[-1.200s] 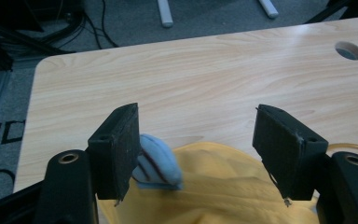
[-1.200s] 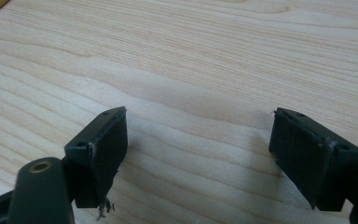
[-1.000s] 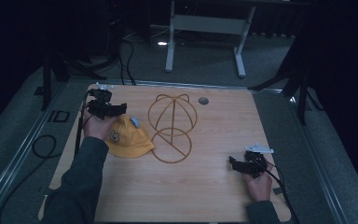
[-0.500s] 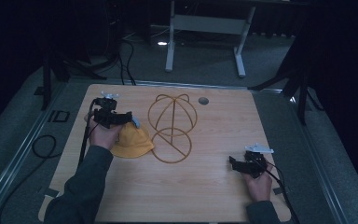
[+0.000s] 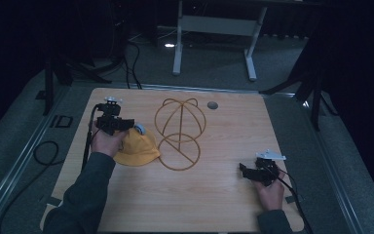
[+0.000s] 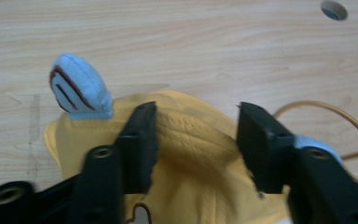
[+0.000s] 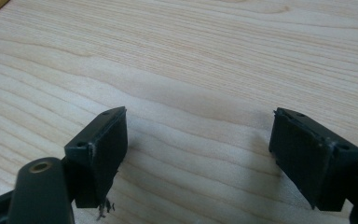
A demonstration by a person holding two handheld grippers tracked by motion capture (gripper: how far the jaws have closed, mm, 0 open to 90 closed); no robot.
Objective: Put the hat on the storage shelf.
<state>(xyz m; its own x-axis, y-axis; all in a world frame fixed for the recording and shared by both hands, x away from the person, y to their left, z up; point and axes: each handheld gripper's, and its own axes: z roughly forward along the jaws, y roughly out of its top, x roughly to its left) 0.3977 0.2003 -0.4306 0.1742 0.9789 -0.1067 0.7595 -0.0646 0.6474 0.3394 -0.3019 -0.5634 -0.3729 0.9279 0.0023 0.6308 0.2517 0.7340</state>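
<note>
Now the left gripper (image 5: 126, 125) sits lower and more to the right than a moment ago, at the left middle of the high view. It has come over the top of the yellow hat (image 5: 137, 148). In the left gripper view its jaws are apart, one on each side of a raised fold of the hat (image 6: 191, 163), and they are not squeezed shut on it. The hat looks more bunched up than before. A blue ear (image 6: 81, 88) with brown stripes sticks up at the upper left of that view, and a second blue bit (image 6: 314, 144) peeks out behind the right jaw. The hat lies left of center in the high view, just beside the wire frame (image 5: 179, 131), which has not moved. The frame's thin loop (image 6: 326, 114) curves in at the right of the left gripper view. A round hole (image 5: 213, 105) sits in the table (image 5: 224, 204) near the top edge. The right gripper (image 5: 246, 171) has stayed at the lower right, low over bare wood, with its jaws wide open and nothing between them. Nothing lies between the hat and the frame.
</note>
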